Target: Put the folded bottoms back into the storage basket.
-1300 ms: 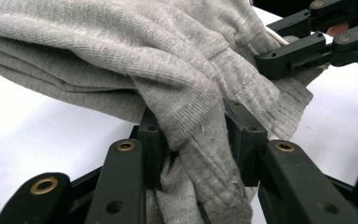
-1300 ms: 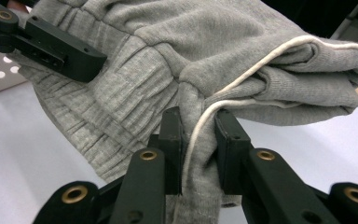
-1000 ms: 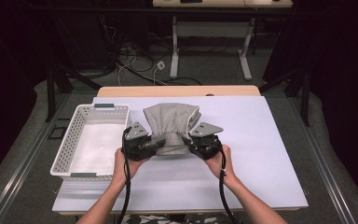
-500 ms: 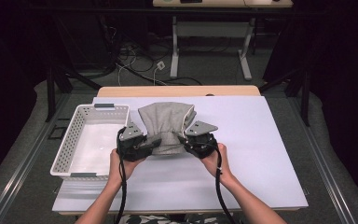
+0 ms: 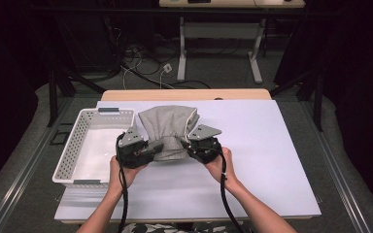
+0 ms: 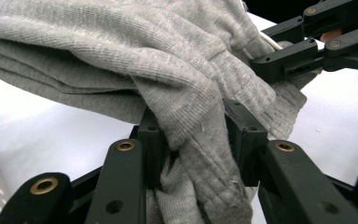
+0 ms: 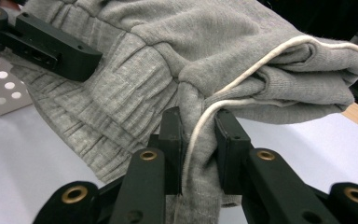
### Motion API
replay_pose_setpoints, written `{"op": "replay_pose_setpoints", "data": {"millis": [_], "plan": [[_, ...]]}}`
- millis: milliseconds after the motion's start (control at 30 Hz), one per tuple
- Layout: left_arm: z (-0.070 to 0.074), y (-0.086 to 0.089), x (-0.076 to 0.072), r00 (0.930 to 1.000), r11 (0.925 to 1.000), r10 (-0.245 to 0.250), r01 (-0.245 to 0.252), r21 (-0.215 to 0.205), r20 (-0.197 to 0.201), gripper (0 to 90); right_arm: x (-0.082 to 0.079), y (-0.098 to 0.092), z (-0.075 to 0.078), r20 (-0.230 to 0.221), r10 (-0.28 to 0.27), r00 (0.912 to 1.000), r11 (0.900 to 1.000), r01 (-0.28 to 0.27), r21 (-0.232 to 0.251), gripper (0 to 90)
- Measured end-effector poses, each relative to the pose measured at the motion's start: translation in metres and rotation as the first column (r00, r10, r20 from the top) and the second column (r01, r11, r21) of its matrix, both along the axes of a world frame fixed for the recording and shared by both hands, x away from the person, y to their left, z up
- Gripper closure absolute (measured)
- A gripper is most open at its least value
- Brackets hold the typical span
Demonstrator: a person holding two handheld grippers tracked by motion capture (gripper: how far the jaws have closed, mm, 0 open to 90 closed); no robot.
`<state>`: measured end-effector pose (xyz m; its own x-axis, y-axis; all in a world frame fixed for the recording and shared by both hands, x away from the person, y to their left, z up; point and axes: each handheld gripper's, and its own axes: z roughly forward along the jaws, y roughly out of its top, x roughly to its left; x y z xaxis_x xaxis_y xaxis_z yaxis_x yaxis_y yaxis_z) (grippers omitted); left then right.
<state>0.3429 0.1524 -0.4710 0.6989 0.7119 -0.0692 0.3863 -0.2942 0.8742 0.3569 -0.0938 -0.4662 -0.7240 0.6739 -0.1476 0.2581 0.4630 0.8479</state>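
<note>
Both grippers clamp the near hem of a folded grey garment [image 5: 167,131] held over the white table [image 5: 272,160].

The left gripper [image 5: 143,151] sits just beside the right wall of the white perforated basket [image 5: 73,150], with little room between them; to the right of the right gripper [image 5: 194,145] the tabletop runs wide and bare to its right edge, and a bare strip lies between the hands and the near edge. The garment is ribbed grey knit, bunched and folded, with a white cord [image 7: 242,79] along one fold; its far part lies toward the table's middle-back. The left gripper's jaws pinch a thick wad of the cloth, and the right gripper's jaws squeeze cloth and cord together. A wooden edge [image 5: 184,94] shows at the table's far side; beyond it are dark floor, cables and a desk frame [image 5: 218,39].
</note>
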Motion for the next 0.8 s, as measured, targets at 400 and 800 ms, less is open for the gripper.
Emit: {"op": "replay_pose_setpoints", "data": {"millis": [400, 800], "plan": [[0.003, 0.010, -0.003, 0.9999, 0.9999, 0.013, -0.013, -0.003, 0.008, 63.1, 0.001, 0.009, 0.004, 0.008, 0.016, 0.9998, 1.000, -0.016, -0.002, 75.0], [0.005, 0.018, -0.005, 0.9996, 0.9996, 0.021, -0.020, -0.019, 0.020, 63.1, 0.003, 0.017, 0.006, 0.015, 0.028, 0.9995, 1.000, -0.028, -0.007, 74.9]]}}
